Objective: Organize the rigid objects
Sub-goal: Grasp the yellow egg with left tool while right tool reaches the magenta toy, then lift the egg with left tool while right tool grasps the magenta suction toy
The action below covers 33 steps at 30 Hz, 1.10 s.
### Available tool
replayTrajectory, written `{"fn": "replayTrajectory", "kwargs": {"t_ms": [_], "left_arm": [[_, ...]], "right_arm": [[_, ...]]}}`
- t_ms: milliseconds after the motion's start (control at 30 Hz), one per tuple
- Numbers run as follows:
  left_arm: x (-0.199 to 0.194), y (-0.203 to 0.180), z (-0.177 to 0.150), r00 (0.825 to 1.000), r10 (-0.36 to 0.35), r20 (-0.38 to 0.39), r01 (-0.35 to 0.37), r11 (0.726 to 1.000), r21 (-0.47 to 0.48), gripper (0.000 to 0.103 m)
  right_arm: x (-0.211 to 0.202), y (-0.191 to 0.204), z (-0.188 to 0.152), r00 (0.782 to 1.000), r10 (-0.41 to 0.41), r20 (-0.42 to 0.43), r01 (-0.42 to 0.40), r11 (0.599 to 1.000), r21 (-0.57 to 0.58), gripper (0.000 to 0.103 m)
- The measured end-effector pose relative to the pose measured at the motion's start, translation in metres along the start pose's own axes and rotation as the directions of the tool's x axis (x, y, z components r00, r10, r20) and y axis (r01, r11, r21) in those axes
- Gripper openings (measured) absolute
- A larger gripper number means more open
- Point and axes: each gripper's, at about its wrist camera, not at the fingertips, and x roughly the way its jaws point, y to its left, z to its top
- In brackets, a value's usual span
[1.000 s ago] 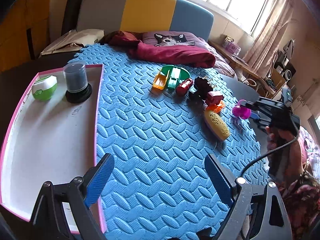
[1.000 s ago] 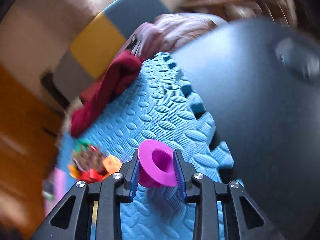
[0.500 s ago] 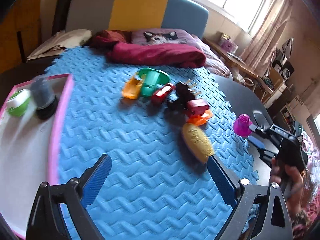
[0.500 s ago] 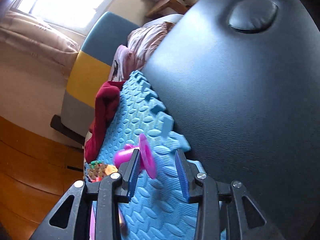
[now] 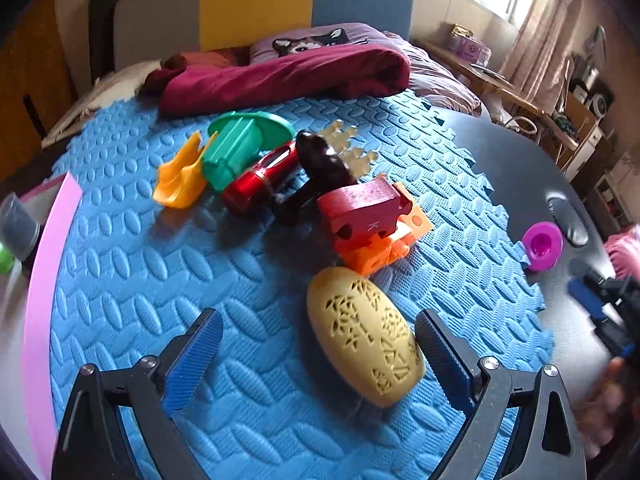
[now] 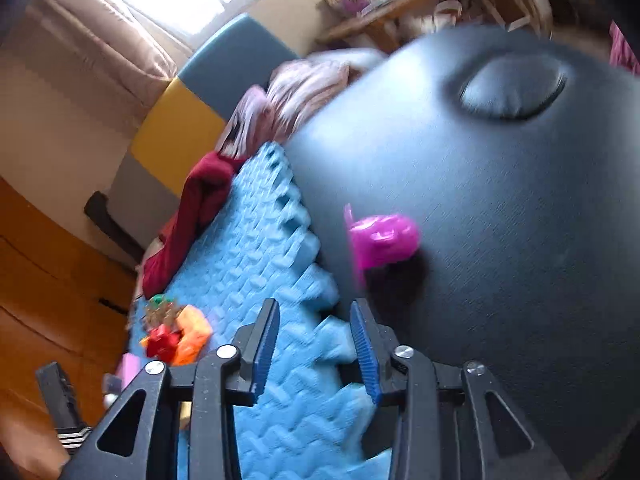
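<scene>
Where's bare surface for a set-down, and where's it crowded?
Free: blue mat between the pink tray edge and the tan perforated egg; dark tabletop beyond the magenta cup. Crowded: toy cluster around the red block.

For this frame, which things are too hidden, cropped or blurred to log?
- Pink-edged tray, left wrist view: cut off by the left edge; the grey cup in it is blurred.
- Toy pile, right wrist view: small and smeared by motion blur, pieces indistinguishable.
- Magenta cup, right wrist view: blurred.
- Right gripper, left wrist view: blurred, cropped by the right edge.
</scene>
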Motion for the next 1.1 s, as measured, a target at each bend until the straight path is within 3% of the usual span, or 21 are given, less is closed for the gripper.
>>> {"fn": "replayTrajectory", "kwargs": {"t_ms": [133, 200, 267, 300, 400, 500, 600, 733, 833, 1100], "left_arm": [[0.009, -0.006, -0.004, 0.999, 0.046, 0.009, -0.047, 0.996, 0.081, 0.087], [0.004, -0.007, -0.007, 0.999, 0.023, 0.045, -0.028, 0.992, 0.123, 0.075], [0.001, -0.004, -0.007, 0.999, -0.004, 0.05, -0.003, 0.989, 0.151, 0.047], [0.0, -0.004, -0.008, 0.999, -0.012, 0.051, 0.004, 0.988, 0.154, 0.044], [-0.004, 0.003, -0.012, 0.998, -0.026, 0.049, 0.018, 0.987, 0.159, 0.044], [-0.011, 0.009, -0.022, 0.998, -0.034, 0.059, 0.023, 0.984, 0.176, 0.044], [-0.018, 0.02, -0.03, 0.996, -0.066, 0.067, 0.054, 0.986, 0.161, 0.044], [-0.023, 0.029, -0.037, 0.994, -0.082, 0.076, 0.07, 0.986, 0.15, 0.044], [-0.023, 0.031, -0.037, 0.993, -0.093, 0.079, 0.081, 0.986, 0.143, 0.044], [-0.024, 0.033, -0.035, 0.99, -0.114, 0.087, 0.104, 0.989, 0.108, 0.045]], "right_arm": [[0.004, -0.005, 0.013, 0.992, -0.123, 0.036, 0.125, 0.991, -0.043, 0.048], [0.009, -0.002, 0.018, 0.984, -0.17, 0.047, 0.174, 0.981, -0.088, 0.049], [0.014, 0.0, 0.024, 0.98, -0.194, 0.052, 0.199, 0.973, -0.115, 0.05], [0.016, 0.0, 0.027, 0.978, -0.201, 0.053, 0.206, 0.973, -0.109, 0.053], [0.021, -0.004, 0.042, 0.978, -0.195, 0.069, 0.198, 0.979, -0.037, 0.068], [0.03, -0.013, 0.062, 0.979, -0.192, 0.064, 0.187, 0.979, 0.076, 0.074], [0.047, -0.019, 0.081, 0.975, -0.222, 0.025, 0.218, 0.969, 0.112, 0.074], [0.068, -0.023, 0.094, 0.957, -0.29, -0.015, 0.29, 0.955, 0.057, 0.074], [0.079, -0.021, 0.094, 0.955, -0.293, -0.042, 0.294, 0.956, 0.009, 0.073], [0.08, -0.02, 0.073, 0.968, -0.24, -0.076, 0.243, 0.97, 0.023, 0.071]]}}
